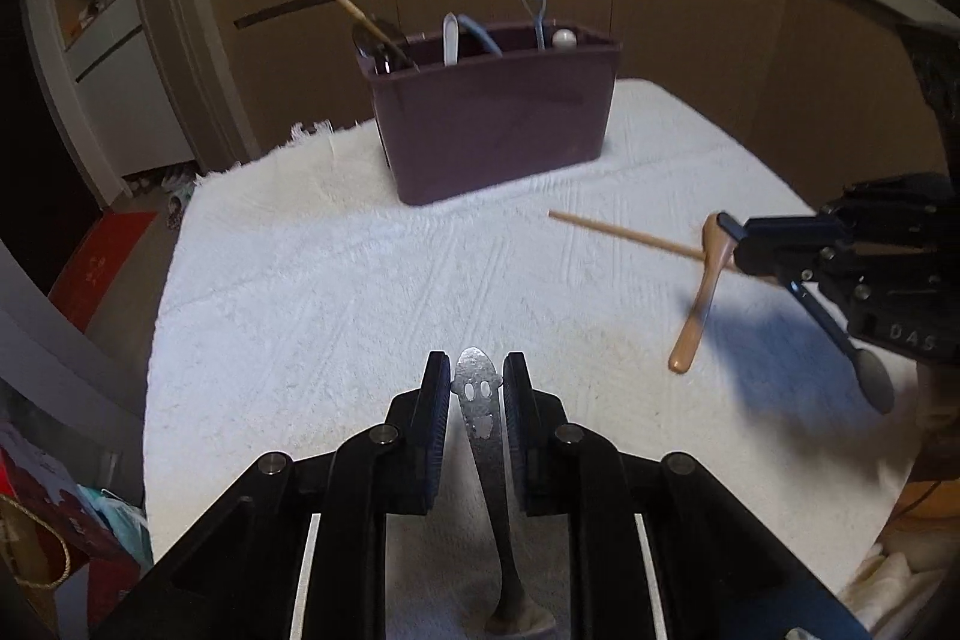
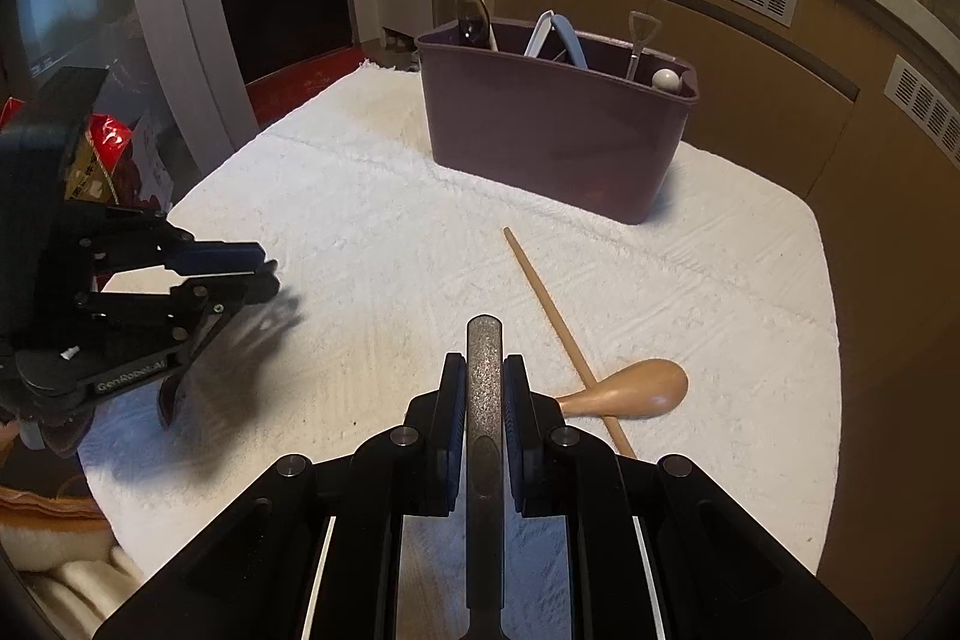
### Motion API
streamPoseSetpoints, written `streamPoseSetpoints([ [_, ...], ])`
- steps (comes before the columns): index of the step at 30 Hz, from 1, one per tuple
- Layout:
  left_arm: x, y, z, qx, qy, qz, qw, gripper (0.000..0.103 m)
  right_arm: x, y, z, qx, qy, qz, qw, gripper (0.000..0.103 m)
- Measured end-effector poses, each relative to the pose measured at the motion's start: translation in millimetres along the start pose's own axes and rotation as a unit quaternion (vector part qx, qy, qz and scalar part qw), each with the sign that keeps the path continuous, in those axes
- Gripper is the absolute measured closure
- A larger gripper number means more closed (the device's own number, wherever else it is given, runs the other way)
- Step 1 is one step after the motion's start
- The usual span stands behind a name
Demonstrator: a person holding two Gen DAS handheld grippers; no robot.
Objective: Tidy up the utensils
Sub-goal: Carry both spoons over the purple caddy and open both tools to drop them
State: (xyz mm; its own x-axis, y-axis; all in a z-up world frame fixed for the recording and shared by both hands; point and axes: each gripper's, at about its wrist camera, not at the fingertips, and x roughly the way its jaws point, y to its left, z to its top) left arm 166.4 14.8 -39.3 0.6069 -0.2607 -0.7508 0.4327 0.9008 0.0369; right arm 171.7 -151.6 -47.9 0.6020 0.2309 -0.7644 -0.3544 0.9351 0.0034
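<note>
Left wrist view: the left gripper [image 1: 477, 388] straddled one metal utensil handle with face-like cutouts [image 1: 478, 400]; a gap showed at each pad, so it was not pinched. On the white towel [image 1: 300, 292] lay one wooden spoon [image 1: 699, 304] and one wooden chopstick [image 1: 624, 235]. One dark purple plastic caddy [image 1: 492, 124] held about six utensils.

Right wrist view: the right gripper [image 2: 485, 388] was pinching one speckled metal handle [image 2: 485, 376] upright between its pads. The same spoon [image 2: 636, 388] lay across the chopstick [image 2: 555, 316], the caddy [image 2: 558, 142] beyond
</note>
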Motion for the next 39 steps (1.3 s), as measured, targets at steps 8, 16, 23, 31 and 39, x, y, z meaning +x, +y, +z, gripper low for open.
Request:
streamPoseSetpoints([
  [8, -59.6, -6.8, 49.0, 0.012, -0.133, 0.012, 0.9909, 0.088, -37.0, -10.8, 28.3, 0.023, -0.059, -0.011, 0.998, 0.09],
  [16, -75.2, 2.9, 126.9, 0.012, -0.209, 0.021, 0.9777, 0.088, -85.4, -29.0, 91.2, 0.017, -0.141, -0.033, 0.989, 0.09],
  [23, -70.1, 20.9, 202.9, -0.011, -0.244, 0.009, 0.9698, 0.088, -104.1, -58.9, 173.3, 0.035, -0.209, -0.024, 0.977, 0.09],
  [31, -32.6, 35.3, 235.6, -0.021, -0.228, 0.003, 0.9733, 0.088, -66.1, -82.4, 222.6, 0.054, -0.258, 0.0, 0.965, 0.09],
  [39, 21.6, 55.0, 227.9, -0.039, -0.186, -0.016, 0.9816, 0.087, 0.0, -89.7, 246.5, 0.035, -0.267, -0.011, 0.963, 0.09],
])
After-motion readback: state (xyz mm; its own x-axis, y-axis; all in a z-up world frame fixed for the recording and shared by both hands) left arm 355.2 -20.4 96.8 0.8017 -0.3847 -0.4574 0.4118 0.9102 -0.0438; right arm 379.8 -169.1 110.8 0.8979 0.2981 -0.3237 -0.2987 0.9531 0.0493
